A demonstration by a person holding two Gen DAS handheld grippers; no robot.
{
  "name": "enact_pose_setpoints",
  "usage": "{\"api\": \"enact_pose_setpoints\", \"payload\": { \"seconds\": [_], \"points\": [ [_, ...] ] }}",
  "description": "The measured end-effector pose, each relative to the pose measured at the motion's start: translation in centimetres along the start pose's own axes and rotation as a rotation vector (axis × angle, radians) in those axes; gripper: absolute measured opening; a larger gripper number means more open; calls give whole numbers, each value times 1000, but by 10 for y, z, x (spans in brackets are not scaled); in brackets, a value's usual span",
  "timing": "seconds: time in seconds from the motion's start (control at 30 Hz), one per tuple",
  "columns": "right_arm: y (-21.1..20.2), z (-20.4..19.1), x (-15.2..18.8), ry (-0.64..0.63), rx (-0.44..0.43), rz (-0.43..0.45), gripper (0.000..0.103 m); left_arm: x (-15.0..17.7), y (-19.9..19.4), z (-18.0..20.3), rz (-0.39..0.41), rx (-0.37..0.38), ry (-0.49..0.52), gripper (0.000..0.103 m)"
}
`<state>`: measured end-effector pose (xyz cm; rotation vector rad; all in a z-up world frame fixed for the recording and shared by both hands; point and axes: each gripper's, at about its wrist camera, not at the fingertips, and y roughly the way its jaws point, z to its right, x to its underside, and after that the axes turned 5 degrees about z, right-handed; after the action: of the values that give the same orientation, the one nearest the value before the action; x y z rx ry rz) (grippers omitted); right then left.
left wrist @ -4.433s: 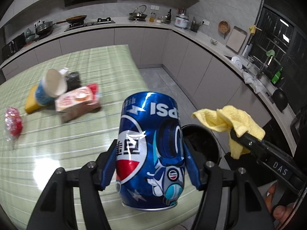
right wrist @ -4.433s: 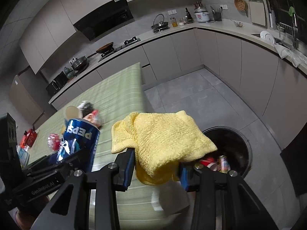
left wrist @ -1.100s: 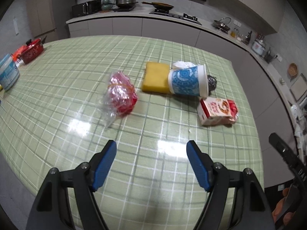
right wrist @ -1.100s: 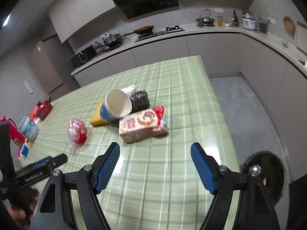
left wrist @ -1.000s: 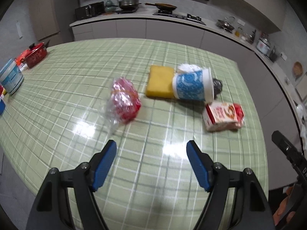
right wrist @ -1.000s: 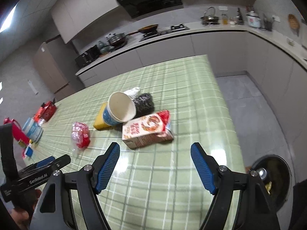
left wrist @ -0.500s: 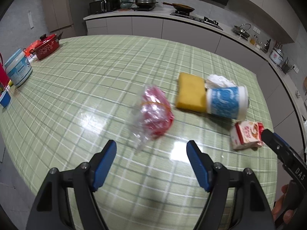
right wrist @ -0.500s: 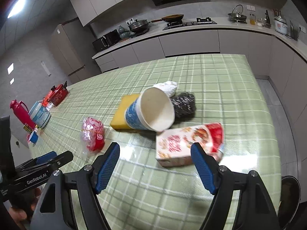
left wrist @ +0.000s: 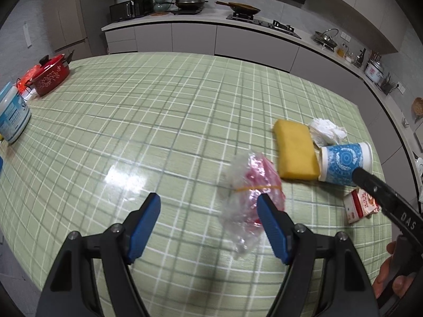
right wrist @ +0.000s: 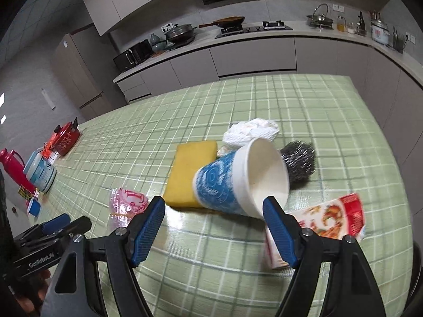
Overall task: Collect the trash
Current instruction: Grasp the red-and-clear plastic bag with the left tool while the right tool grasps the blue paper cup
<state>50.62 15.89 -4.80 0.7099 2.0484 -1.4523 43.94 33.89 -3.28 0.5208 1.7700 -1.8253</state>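
Left wrist view
Left gripper (left wrist: 207,223): jaws apart, nothing between them, above the tabletop (left wrist: 158,111).
Trash: crumpled plastic bag (left wrist: 251,185) partly behind the right-hand pad; yellow sponge (left wrist: 294,153), white tissue (left wrist: 326,130) and tipped paper cup (left wrist: 343,165) toward the right edge.
Blocked: the right gripper's arm crosses the snack box (left wrist: 359,206).
Far left corner: red pot (left wrist: 51,74), tub (left wrist: 12,115) cut off.

Right wrist view
Right gripper (right wrist: 214,227): jaws apart, empty, the cup's rim between them beyond the tips.
Behind the cup: steel scourer (right wrist: 300,159), half hidden.
Blurred: snack box print.
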Motion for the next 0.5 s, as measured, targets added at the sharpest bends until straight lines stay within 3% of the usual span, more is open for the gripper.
{"api": "enact_pose_setpoints", "payload": {
  "seconds": [0.3,0.5],
  "points": [
    [-7,-29,25,32,-186,-73,78,-5,6,-5,-5,23,7,76],
    [-26,-25,30,12,-151,-50,78,-3,4,4,0,40,24,76]
  ]
}}
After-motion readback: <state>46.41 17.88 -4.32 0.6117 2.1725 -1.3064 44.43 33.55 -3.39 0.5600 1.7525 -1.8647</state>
